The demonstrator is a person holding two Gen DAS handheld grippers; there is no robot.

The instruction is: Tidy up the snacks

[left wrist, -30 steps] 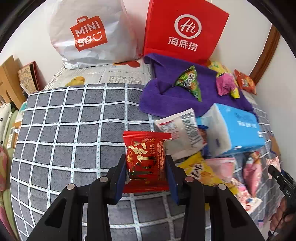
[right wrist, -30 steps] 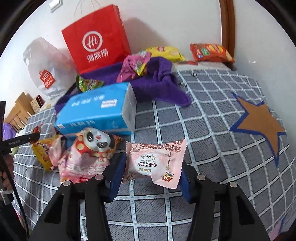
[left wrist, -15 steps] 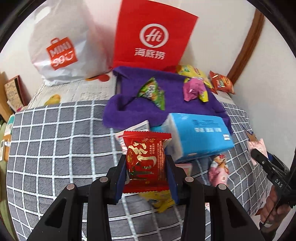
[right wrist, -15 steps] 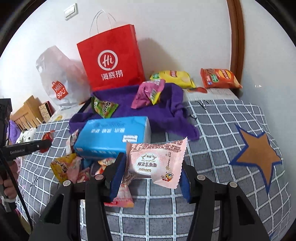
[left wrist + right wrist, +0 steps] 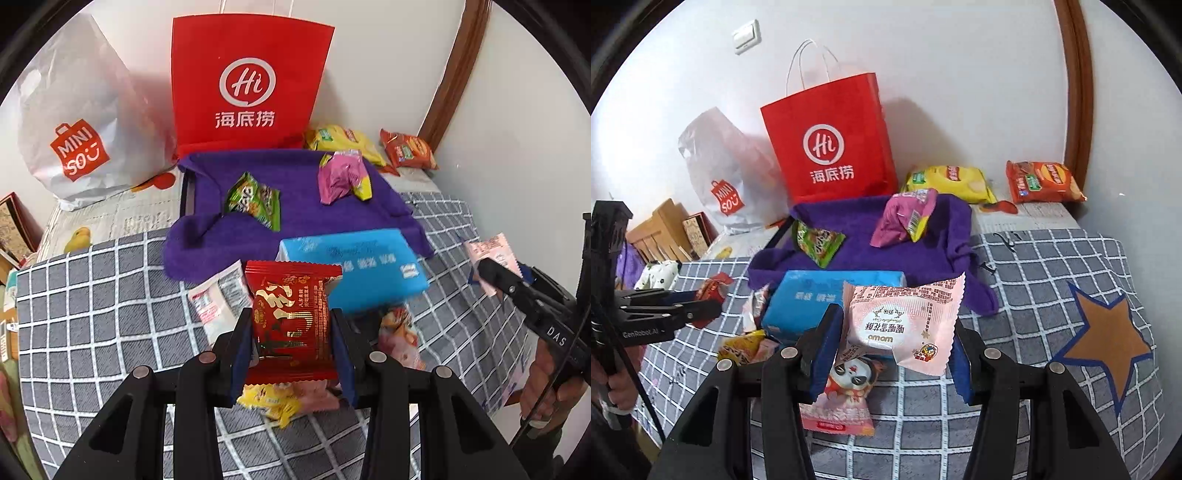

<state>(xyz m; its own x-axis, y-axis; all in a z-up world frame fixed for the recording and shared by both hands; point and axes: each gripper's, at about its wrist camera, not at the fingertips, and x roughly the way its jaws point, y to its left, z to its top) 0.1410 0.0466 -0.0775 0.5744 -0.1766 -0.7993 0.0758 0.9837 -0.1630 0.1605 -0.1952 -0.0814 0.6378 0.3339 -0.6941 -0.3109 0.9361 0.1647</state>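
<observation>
**Both packets lifted clear of the pile, purple cloth ahead**

A bed against a white wall carries everything: a grey checked blanket (image 5: 92, 295) covers the near part, and at the far edge stand a red paper bag (image 5: 247, 85) and a white plastic bag (image 5: 77, 122).

In front of the red bag lies a purple cloth (image 5: 295, 206), with a green packet (image 5: 255, 201) and a pink packet (image 5: 341, 177) already on it. Beyond its far right corner, a yellow chip bag (image 5: 947, 182) and an orange chip bag (image 5: 1043, 182) sit near the wall. At the cloth's near edge lies a blue tissue pack (image 5: 354, 269), with a loose heap of small snacks (image 5: 846, 387) just beside it on the blanket.

The left gripper (image 5: 291, 332) pinches a red snack packet (image 5: 291, 317) by its sides, pads pressed on the wrapper. The right gripper (image 5: 897, 332) likewise clamps a pale pink snack packet (image 5: 905, 321). Each packet hangs in the air in front of the tissue pack.

Over the last second both hands have risen: the heap and the blanket have dropped lower in each view, and the cloth and bags have come nearer the centre. The grips have not changed.

That probably means the pick-up is finished and the carry is under way. The cloth, which already holds two sorted packets, looks like the likely drop spot, though one of the bags could serve too. Many snacks remain on the blanket, so the task seems far from done.
</observation>
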